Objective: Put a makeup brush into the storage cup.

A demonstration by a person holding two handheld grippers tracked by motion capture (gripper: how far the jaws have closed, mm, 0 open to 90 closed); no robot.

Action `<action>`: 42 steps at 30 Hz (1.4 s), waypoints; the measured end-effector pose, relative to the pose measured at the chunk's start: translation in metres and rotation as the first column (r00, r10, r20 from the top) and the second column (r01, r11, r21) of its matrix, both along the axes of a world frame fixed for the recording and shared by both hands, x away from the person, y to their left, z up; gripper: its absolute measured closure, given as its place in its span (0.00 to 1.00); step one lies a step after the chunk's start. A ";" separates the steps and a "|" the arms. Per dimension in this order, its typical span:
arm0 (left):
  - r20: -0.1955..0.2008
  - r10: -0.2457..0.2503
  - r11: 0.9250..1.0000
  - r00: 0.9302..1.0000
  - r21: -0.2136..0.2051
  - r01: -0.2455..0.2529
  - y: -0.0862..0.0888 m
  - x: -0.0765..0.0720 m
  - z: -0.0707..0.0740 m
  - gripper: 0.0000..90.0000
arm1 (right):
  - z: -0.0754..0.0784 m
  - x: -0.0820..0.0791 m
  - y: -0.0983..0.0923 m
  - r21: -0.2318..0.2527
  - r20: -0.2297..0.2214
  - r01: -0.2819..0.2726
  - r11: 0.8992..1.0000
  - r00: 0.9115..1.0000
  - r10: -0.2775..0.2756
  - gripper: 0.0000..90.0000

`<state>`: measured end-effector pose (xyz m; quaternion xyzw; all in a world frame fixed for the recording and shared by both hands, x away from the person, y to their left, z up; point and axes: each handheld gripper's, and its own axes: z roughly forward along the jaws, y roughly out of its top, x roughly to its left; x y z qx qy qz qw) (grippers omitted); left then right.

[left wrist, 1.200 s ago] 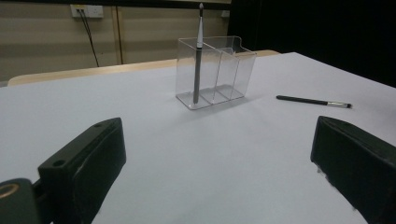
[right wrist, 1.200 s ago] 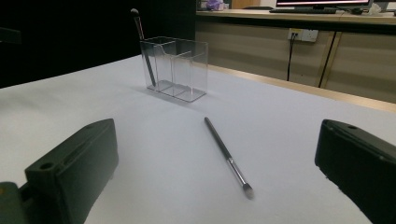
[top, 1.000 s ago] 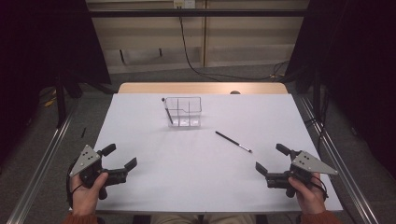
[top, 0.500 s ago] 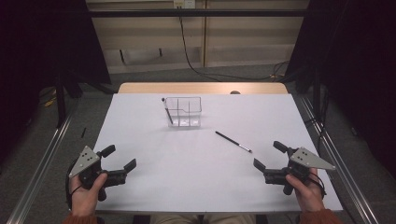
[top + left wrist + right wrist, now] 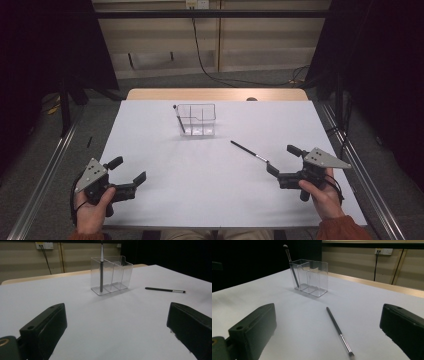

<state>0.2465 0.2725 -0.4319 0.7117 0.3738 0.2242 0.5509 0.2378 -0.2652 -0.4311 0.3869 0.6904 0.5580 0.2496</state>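
Observation:
A clear three-compartment organizer [image 5: 196, 120] stands at the table's far middle, with a dark brush [image 5: 178, 119] leaning upright in its left compartment. A second brush [image 5: 249, 151] lies loose on the white table, right of centre. My right gripper [image 5: 280, 159] is open just right of that brush's metal end, near it but apart. In the right gripper view the loose brush [image 5: 338, 331] lies between the spread jaws, ahead of them, with the organizer [image 5: 310, 277] beyond. My left gripper [image 5: 131, 168] is open near the front left, nothing between its jaws; its view shows the organizer [image 5: 112, 275] and the loose brush [image 5: 165, 290] far ahead.
The white table [image 5: 210, 200] has a wooden strip along its far edge [image 5: 215, 94]. Metal rails run along the floor on both sides. A cable hangs down the back wall [image 5: 200, 55].
My right gripper has shifted slightly left and forward, closer to the loose brush's metal end. The left gripper has barely moved.

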 end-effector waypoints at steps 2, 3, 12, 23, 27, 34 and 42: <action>-0.001 -0.008 1.000 1.000 -0.005 0.008 -0.001 -0.002 0.000 0.03 | 0.001 0.004 0.002 -0.007 0.000 -0.008 1.000 1.000 0.008 0.00; -0.001 -0.008 1.000 1.000 -0.005 0.008 -0.001 -0.002 0.000 0.03 | 0.001 0.004 0.002 -0.007 0.000 -0.008 1.000 1.000 0.008 0.00; -0.012 -0.006 1.000 1.000 -0.009 0.006 0.001 -0.001 -0.001 0.03 | 0.010 0.034 0.012 -0.049 -0.025 -0.044 0.998 0.999 0.043 0.01; -0.010 -0.004 1.000 1.000 -0.008 0.004 0.002 -0.001 -0.001 0.03 | 0.013 0.065 0.022 -0.075 -0.073 -0.092 0.993 0.994 0.087 0.02; -0.012 -0.002 1.000 1.000 -0.006 0.002 0.003 -0.001 -0.002 0.03 | 0.016 0.074 0.026 -0.106 -0.102 -0.119 0.987 0.989 0.108 0.02; -0.011 0.001 1.000 1.000 -0.002 -0.001 0.003 -0.002 -0.001 0.03 | 0.017 0.084 0.028 -0.124 -0.105 -0.116 0.985 0.989 0.104 0.02; -0.018 0.000 1.000 1.000 -0.009 0.000 0.002 -0.001 -0.002 0.03 | 0.020 0.095 0.030 -0.194 -0.161 -0.144 0.970 0.980 0.113 0.02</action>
